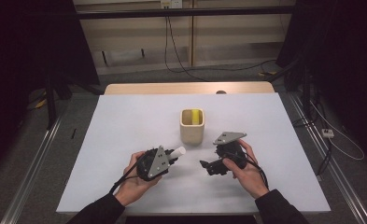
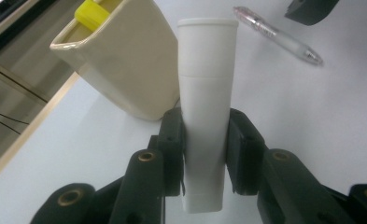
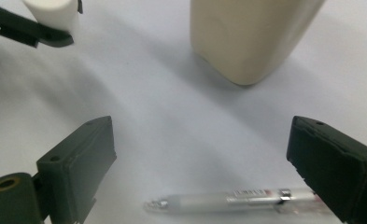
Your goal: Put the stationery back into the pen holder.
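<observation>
Left tongs [image 2: 204, 140] are clamping a white cylindrical tube [image 2: 207, 107] mid-frame, just beside the cream holder [image 2: 125, 70] at upper left, yellow block [image 2: 91, 13] inside. Right tongs [image 3: 209, 163] are hanging open around a clear pen [image 3: 237, 199] lying on the worktop [image 3: 148, 107] at bottom. Judged step: loading the holder; next, lifting the tube over its rim, upright.

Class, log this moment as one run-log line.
left tongs: shut on white plastic tube | right tongs: open over clear plastic pen | cream square cup: upright, yellow item inside
</observation>
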`<state>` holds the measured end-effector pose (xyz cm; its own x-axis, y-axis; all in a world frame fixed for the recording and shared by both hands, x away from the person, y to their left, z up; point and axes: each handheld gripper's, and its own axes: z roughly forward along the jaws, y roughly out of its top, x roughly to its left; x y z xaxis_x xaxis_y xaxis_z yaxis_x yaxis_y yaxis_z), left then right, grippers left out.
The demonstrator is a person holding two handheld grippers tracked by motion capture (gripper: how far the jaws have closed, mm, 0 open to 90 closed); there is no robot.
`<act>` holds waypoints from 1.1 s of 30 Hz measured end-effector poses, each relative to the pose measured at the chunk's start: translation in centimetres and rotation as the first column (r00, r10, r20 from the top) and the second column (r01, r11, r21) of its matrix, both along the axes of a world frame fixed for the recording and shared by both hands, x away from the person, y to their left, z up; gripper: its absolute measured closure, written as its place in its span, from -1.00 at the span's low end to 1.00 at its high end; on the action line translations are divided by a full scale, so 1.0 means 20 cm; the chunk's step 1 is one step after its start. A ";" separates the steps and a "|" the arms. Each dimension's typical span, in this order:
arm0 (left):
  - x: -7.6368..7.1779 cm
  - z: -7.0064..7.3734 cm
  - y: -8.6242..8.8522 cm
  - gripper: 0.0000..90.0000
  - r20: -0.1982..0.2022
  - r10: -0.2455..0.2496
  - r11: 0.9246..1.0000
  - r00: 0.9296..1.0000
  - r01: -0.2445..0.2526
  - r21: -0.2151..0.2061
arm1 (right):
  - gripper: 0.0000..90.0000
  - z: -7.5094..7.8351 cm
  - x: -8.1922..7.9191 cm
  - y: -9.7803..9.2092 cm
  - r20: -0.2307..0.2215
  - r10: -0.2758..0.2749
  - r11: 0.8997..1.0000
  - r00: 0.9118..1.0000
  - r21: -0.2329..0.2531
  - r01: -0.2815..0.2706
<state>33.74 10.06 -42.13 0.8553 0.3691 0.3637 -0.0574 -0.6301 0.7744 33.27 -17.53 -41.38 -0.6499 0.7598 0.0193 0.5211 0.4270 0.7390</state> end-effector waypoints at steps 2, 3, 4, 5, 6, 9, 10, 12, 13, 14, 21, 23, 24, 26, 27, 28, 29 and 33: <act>0.01 0.01 0.01 0.57 -0.033 0.012 0.999 0.999 -0.013 -0.030 | -0.83 0.00 -0.01 -0.03 -0.008 -0.013 1.000 1.000 0.013 0.013; 0.02 0.02 0.02 0.57 -0.042 0.014 0.999 0.999 -0.016 -0.047 | -0.83 0.00 -0.02 -0.04 -0.004 -0.023 1.000 1.000 0.017 0.023; 0.02 0.02 0.03 0.57 -0.058 0.018 0.998 0.998 -0.021 -0.057 | -0.83 0.00 -0.03 -0.05 0.008 -0.041 0.999 0.999 0.018 0.041; 0.03 0.03 0.03 0.57 -0.066 0.022 0.997 0.998 -0.027 -0.068 | -0.83 0.00 -0.03 -0.06 0.023 -0.054 0.998 0.998 0.017 0.054; 0.03 0.04 0.04 0.57 -0.075 0.026 0.996 0.997 -0.032 -0.081 | -0.83 0.00 -0.04 -0.08 0.042 -0.063 0.998 0.997 0.023 0.062; 0.04 0.05 0.06 0.57 -0.101 0.036 0.994 0.994 -0.047 -0.103 | -0.83 0.00 -0.07 -0.12 0.081 -0.093 0.994 0.992 0.066 0.088; 0.04 0.06 0.06 0.57 -0.103 0.040 0.993 0.994 -0.051 -0.104 | -0.83 0.00 -0.08 -0.13 0.088 -0.108 0.992 0.990 0.073 0.102; 0.05 0.07 0.06 0.57 -0.112 0.040 0.992 0.993 -0.053 -0.114 | -0.84 -0.01 -0.09 -0.15 0.104 -0.121 0.989 0.987 0.097 0.111; 0.05 0.08 0.07 0.57 -0.120 0.044 0.991 0.992 -0.059 -0.122 | -0.85 -0.02 -0.10 -0.16 0.111 -0.123 0.988 0.986 0.109 0.111; 0.06 0.09 0.07 0.57 -0.120 0.045 0.990 0.992 -0.060 -0.125 | -0.85 -0.02 -0.11 -0.17 0.115 -0.129 0.987 0.985 0.112 0.116; 0.09 0.14 0.08 0.57 -0.154 0.062 0.985 0.986 -0.085 -0.147 | -0.87 -0.04 -0.16 -0.27 0.126 -0.183 0.976 0.975 0.140 0.165; 0.10 0.15 0.09 0.57 -0.169 0.074 0.982 0.983 -0.101 -0.157 | -0.88 -0.04 -0.18 -0.30 0.139 -0.200 0.973 0.970 0.145 0.180; 0.10 0.15 0.09 0.57 -0.171 0.079 0.981 0.982 -0.107 -0.159 | -0.88 -0.05 -0.19 -0.31 0.142 -0.207 0.971 0.968 0.148 0.186; 0.12 0.16 0.10 0.57 -0.188 0.084 0.978 0.978 -0.117 -0.173 | -0.88 -0.06 -0.21 -0.34 0.145 -0.223 0.967 0.964 0.154 0.201; 0.13 0.16 0.10 0.57 -0.194 0.083 0.977 0.977 -0.118 -0.177 | -0.88 -0.06 -0.21 -0.35 0.150 -0.227 0.967 0.962 0.150 0.205; 0.14 0.17 0.10 0.57 -0.198 0.092 0.975 0.976 -0.128 -0.179 | -0.89 -0.07 -0.22 -0.36 0.149 -0.235 0.965 0.960 0.153 0.213; 0.14 0.17 0.10 0.57 -0.204 0.096 0.972 0.974 -0.136 -0.191 | -0.90 -0.08 -0.23 -0.37 0.149 -0.240 0.964 0.959 0.154 0.217; 0.17 0.20 0.11 0.57 -0.205 0.104 0.968 0.973 -0.147 -0.206 | -0.90 -0.10 -0.26 -0.40 0.166 -0.252 0.962 0.954 0.149 0.228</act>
